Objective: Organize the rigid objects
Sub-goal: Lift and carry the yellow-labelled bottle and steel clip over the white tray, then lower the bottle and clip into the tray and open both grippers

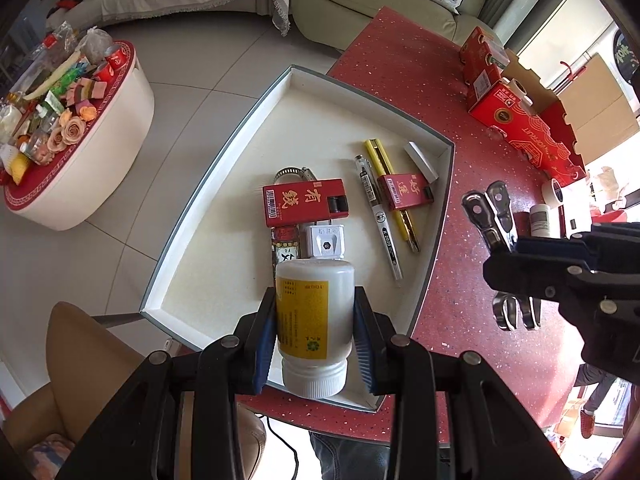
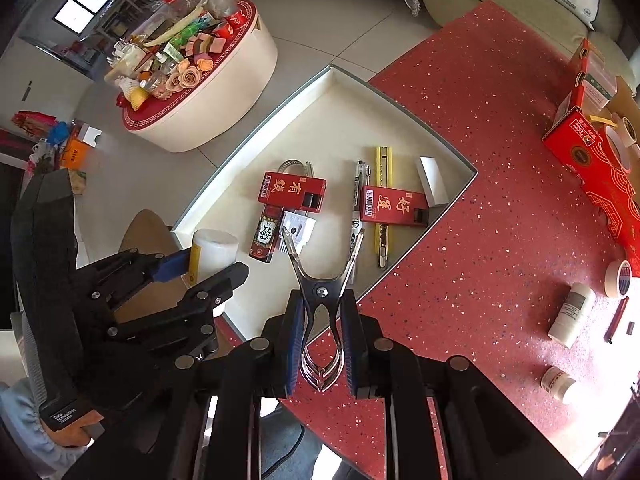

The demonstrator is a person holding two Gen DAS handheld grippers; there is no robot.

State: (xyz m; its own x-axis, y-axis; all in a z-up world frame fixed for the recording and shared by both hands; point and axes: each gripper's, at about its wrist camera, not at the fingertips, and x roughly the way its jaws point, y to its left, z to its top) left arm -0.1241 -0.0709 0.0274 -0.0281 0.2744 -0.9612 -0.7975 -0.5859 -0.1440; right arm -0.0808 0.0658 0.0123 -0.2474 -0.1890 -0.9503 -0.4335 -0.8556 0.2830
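Note:
My left gripper (image 1: 316, 320) is shut on a white pill bottle (image 1: 314, 312) with a yellow label, held over the near corner of the white tray (image 1: 224, 152). My right gripper (image 2: 320, 312) is shut on a metal clip (image 2: 322, 276), squeezing its handles so its prongs spread, over the tray's near edge (image 2: 404, 260). The tray holds two red lighters (image 1: 304, 202) (image 2: 394, 208), a pen (image 1: 380, 220), a yellow utility knife (image 1: 394, 196), a white adapter (image 1: 325, 242), a small dark bottle (image 2: 264, 236), a grey block (image 2: 432, 180) and a hose clamp (image 1: 292, 172). The left gripper and bottle (image 2: 212, 252) show in the right wrist view.
The tray lies on a red speckled table (image 2: 500, 160). Two white bottles (image 2: 570, 316) (image 2: 558, 384), tape rolls (image 2: 618, 276) and a red carton (image 2: 596, 164) sit at its right. A round side table (image 1: 76, 128) full of clutter stands left on the floor; a tan chair (image 1: 80, 352) is near.

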